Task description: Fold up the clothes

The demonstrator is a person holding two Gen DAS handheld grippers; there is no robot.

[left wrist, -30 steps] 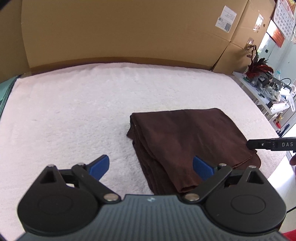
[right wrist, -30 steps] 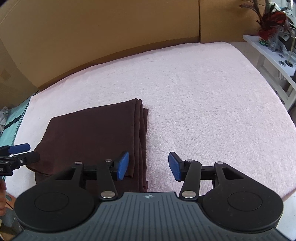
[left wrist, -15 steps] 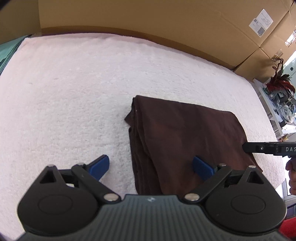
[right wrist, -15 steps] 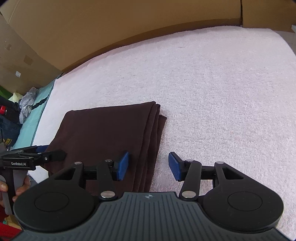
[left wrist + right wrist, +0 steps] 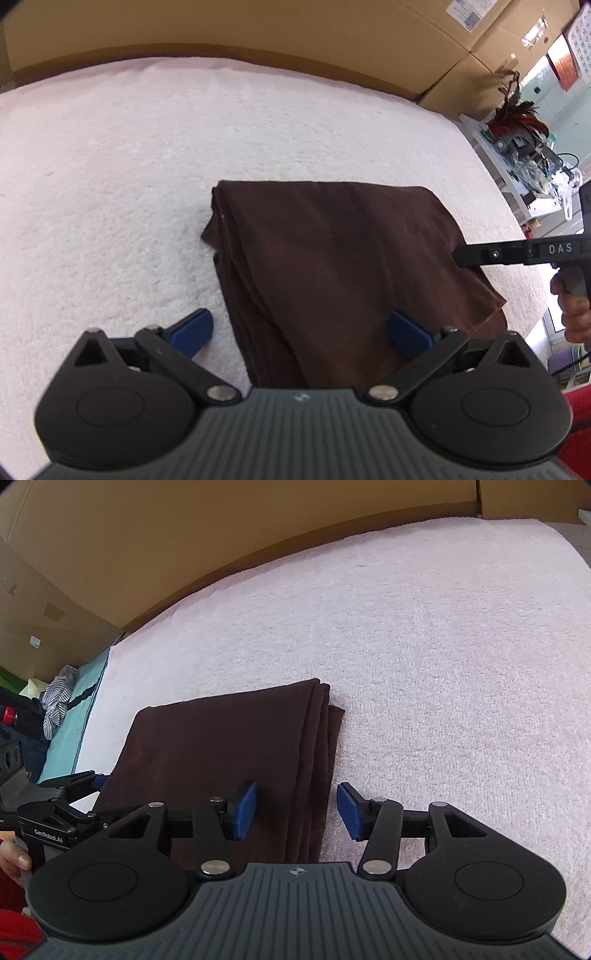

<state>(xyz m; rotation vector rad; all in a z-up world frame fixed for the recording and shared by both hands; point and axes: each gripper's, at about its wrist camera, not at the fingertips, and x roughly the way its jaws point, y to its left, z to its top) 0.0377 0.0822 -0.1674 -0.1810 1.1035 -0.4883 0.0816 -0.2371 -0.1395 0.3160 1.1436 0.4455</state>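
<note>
The folded brown cloth (image 5: 340, 266) lay flat on the white fleecy bench (image 5: 110, 184), its stacked edges showing along one side. Its near edge was hidden behind both tools. The left gripper (image 5: 301, 330) hung over that near end with jaws wide apart, gripping nothing. The right gripper (image 5: 297, 808) straddled the layered edge, jaws likewise released. A hand (image 5: 574, 314) on the right tool's grip was cut off at the frame. Cardboard boxes (image 5: 295, 33) stood behind.
</note>
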